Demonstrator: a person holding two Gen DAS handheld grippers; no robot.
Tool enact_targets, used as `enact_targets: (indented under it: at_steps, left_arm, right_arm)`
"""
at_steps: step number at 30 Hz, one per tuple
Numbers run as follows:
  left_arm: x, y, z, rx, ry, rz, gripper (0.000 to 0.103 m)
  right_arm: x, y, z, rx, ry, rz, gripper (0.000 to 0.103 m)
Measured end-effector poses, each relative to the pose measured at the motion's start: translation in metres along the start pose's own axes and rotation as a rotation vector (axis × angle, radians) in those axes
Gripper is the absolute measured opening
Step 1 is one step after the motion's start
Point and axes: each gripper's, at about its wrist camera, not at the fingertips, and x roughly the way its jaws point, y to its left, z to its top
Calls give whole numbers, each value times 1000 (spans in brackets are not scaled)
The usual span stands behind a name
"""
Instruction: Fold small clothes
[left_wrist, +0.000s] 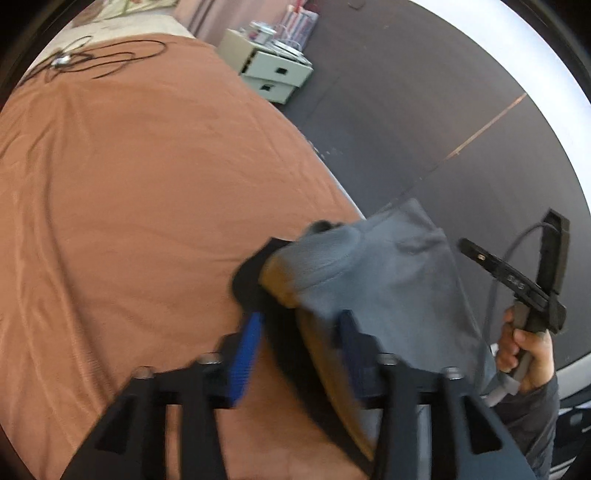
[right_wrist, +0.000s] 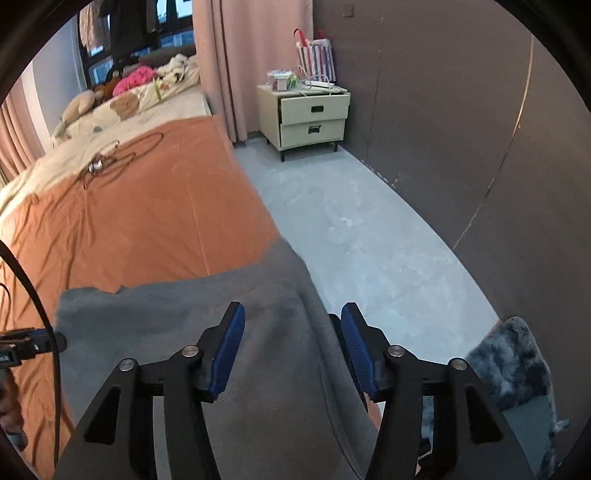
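**A:** Item one, the garment?

**B:** One small grey fleece garment (right_wrist: 229, 302), lying at the near corner of the bed (left_wrist: 129, 184), on the orange-brown cover. One edge reaches the bed's side, above the grey floor (right_wrist: 351, 229). In the left wrist view a flap is turned over and a dark lining shows beneath; that view is blurred.

**A:** Item two, the tools?

**B:** Left gripper (left_wrist: 299, 343): jaws parted, blue pads either side of the folded edge, not pressing it. Right gripper (right_wrist: 291, 347): jaws likewise apart, cloth below them, nothing pinched. The person's right hand (left_wrist: 524, 350) shows on its handle.

**A:** Held, then?

**B:** No. The garment rests free.

**A:** Advice for the step in hand?

**B:** By my judgement, a fold is being laid or about to be. Take matching corners in both jaws, pinch one layer only, carry the edge level, and set it down square. Smooth it before the next fold; fleece bunches.

**A:** Sundries?

**B:** Black cable (left_wrist: 107, 59) far up the bed; nightstand (right_wrist: 310, 118); fluffy rug (right_wrist: 517, 362).
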Motion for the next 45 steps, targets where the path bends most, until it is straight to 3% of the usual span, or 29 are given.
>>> enact_targets:
  at_steps: [5, 10, 14, 16, 18, 30, 45]
  left_arm:
    - [-25, 5, -8, -14, -12, 16, 52]
    - [-56, -1, -1, 18, -47, 45, 69]
    - [-96, -12, -9, 55, -85, 69, 87]
    - [-113, -17, -14, 74, -100, 83, 98]
    - [-138, -23, -21, 98, -135, 103, 103]
    - [-250, -65, -58, 177, -217, 152, 103]
    - [-378, -77, -130, 204, -331, 204, 103]
  right_arm:
    - [-37, -10, -5, 15, -11, 4, 52]
    - [-73, -12, -11, 26, 1, 16, 53]
    - [-97, -1, -27, 20, -18, 14, 83]
    - [-112, 6, -30, 16, -23, 27, 89]
    - [-137, 13, -37, 0, -50, 18, 103]
    - [-238, 61, -91, -41, -127, -16, 103]
    - [-334, 108, -134, -9, -183, -12, 103]
